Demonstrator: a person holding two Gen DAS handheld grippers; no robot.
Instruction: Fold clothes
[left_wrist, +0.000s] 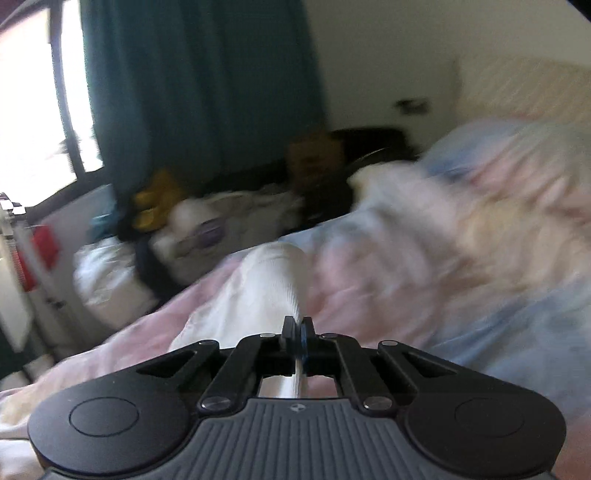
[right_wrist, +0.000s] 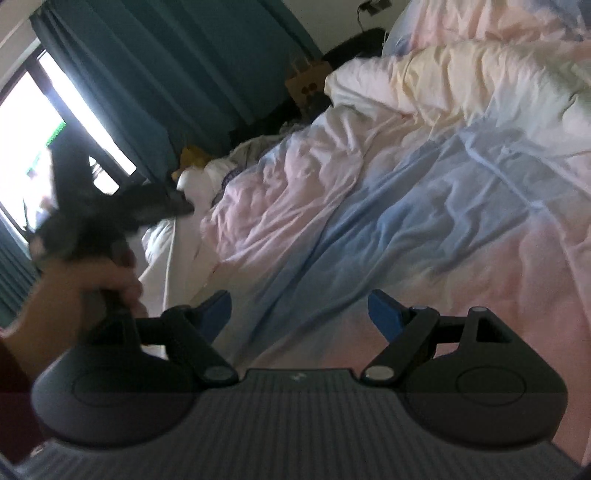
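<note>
Right between the closed jaws of the left hand-held gripper (left_wrist: 297, 328) sits a fold of a white garment (left_wrist: 258, 291), pinched and stretching ahead of it over the pastel duvet (left_wrist: 480, 332) on the bed. The right hand-held gripper (right_wrist: 299, 314) hangs open and empty above the same duvet. Looks like the pick-up step, honestly: one edge grabbed, nothing folded yet. Next I'd guess the right one needs to find another edge so the cloth can be spread flat.
</note>
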